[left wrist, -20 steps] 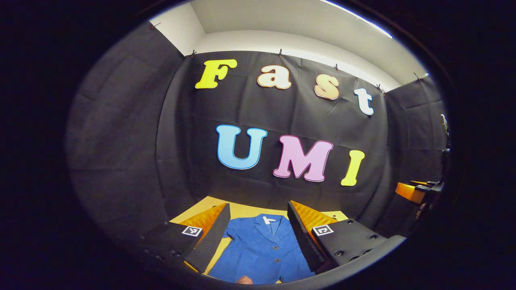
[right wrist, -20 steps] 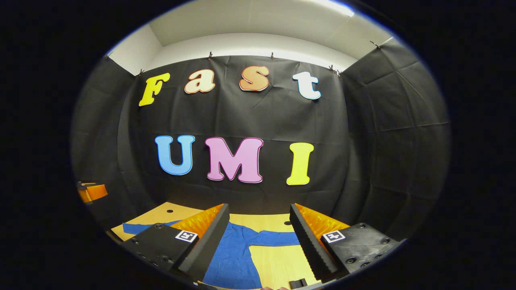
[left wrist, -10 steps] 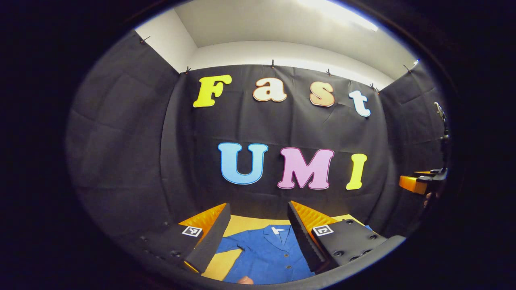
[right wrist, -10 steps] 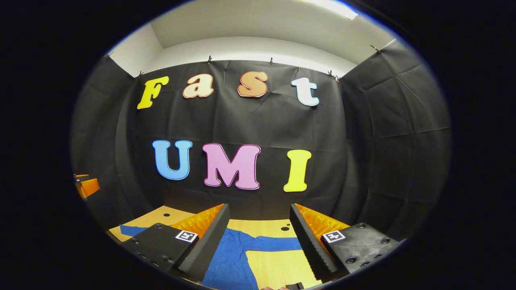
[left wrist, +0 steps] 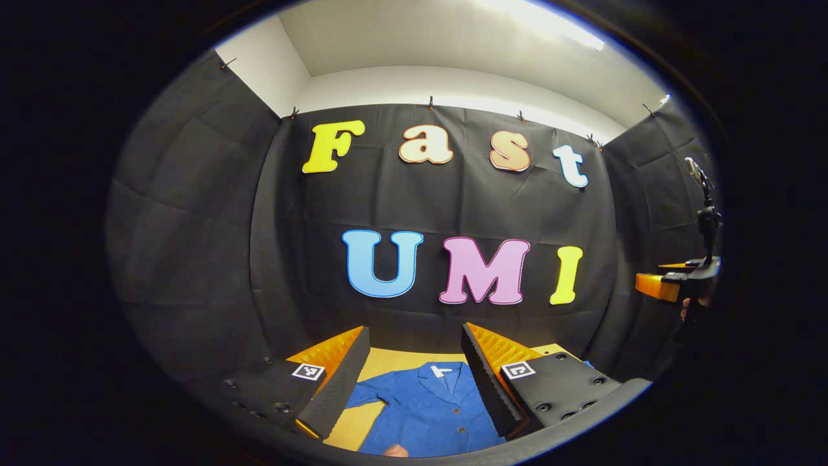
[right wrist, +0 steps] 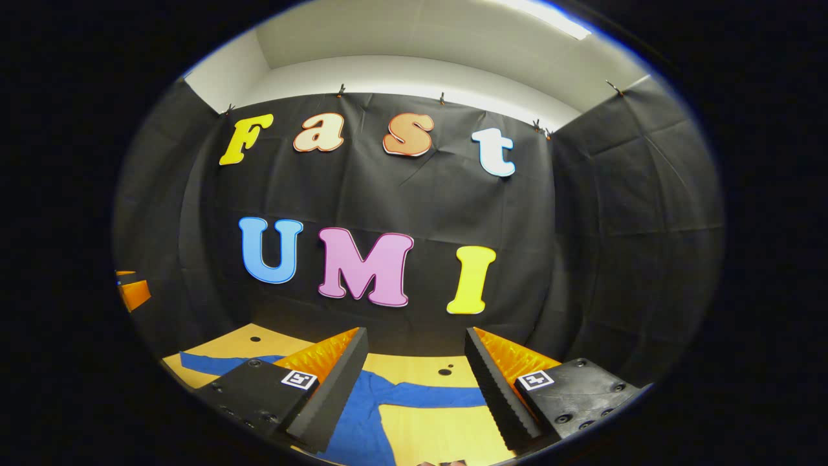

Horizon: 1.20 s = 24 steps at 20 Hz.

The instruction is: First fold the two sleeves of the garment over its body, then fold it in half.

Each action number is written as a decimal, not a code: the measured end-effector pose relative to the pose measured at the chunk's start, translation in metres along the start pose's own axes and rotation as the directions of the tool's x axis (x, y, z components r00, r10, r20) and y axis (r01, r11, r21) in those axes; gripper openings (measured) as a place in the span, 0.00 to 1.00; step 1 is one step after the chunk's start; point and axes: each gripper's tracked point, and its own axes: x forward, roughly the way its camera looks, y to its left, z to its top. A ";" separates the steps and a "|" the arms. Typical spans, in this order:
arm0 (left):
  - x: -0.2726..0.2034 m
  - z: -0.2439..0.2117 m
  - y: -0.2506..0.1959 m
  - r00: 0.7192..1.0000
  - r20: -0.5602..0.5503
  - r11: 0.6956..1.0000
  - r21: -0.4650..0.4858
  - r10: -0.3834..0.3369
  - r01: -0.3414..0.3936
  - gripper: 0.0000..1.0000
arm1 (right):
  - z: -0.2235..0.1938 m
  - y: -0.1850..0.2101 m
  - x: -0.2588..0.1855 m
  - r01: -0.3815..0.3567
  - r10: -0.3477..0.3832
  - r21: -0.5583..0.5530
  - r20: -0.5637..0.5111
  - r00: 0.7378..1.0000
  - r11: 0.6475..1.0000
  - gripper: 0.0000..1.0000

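A blue buttoned jacket (left wrist: 435,404) lies flat on the wooden table (left wrist: 394,356), collar away from me, with a white tag at the neck. My left gripper (left wrist: 414,336) hovers open above its chest, nothing between the fingers. In the right gripper view the jacket's body (right wrist: 359,424) and one outstretched sleeve (right wrist: 433,393) lie below my right gripper (right wrist: 415,340), which is open and held above the table. The other sleeve (right wrist: 204,364) stretches off to the left. My right gripper (left wrist: 673,285) also appears far right in the left gripper view, held by a hand.
The table (right wrist: 427,433) has small round holes (right wrist: 445,371) near its far edge. Black cloth walls stand close behind and on both sides. A fingertip (left wrist: 392,450) shows at the bottom edge of the left gripper view.
Both grippers have tilted and drifted a little; the jacket sits lower in the left gripper view than a second ago. The jacket itself has not moved. Both grippers stayed open.
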 end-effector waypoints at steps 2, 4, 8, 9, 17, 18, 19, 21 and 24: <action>0.003 0.000 -0.003 1.000 0.002 1.000 -0.009 -0.008 0.008 0.80 | 0.018 -0.002 0.008 -0.006 0.006 0.001 0.028 1.000 1.000 0.96; 0.008 0.001 -0.008 1.000 0.006 1.000 -0.015 -0.020 0.020 0.81 | 0.034 -0.006 0.024 -0.015 0.015 -0.008 0.053 0.998 1.000 0.92; 0.023 0.001 -0.020 0.999 0.006 0.999 -0.029 -0.040 0.040 0.82 | 0.035 -0.039 0.075 0.030 -0.028 -0.055 0.044 0.999 0.998 0.96; 0.028 -0.001 -0.023 0.999 0.005 0.999 -0.028 -0.036 0.036 0.82 | 0.026 -0.044 0.088 0.032 -0.030 -0.074 0.028 0.999 0.997 0.95; 0.103 -0.025 -0.048 0.997 -0.075 0.999 -0.043 0.006 -0.009 0.82 | -0.139 -0.070 0.220 -0.107 0.074 -0.092 -0.310 0.948 0.990 0.96; 0.115 -0.029 -0.053 0.996 -0.092 0.999 -0.043 0.007 -0.011 0.81 | -0.170 -0.079 0.235 -0.096 0.065 -0.066 -0.370 0.927 0.993 0.96; 0.128 -0.034 -0.055 0.994 -0.111 0.999 -0.045 0.017 -0.022 0.81 | -0.201 -0.090 0.248 -0.084 0.058 -0.042 -0.419 0.906 0.996 0.96; 0.150 -0.048 -0.061 0.984 -0.172 0.997 -0.054 0.050 -0.060 0.82 | -0.265 -0.113 0.268 -0.053 0.040 -0.010 -0.525 0.850 0.999 0.97; 0.170 -0.046 -0.076 0.983 -0.169 0.995 -0.053 0.077 -0.087 0.81 | -0.356 -0.144 0.280 -0.019 0.030 0.024 -0.640 0.767 1.000 0.98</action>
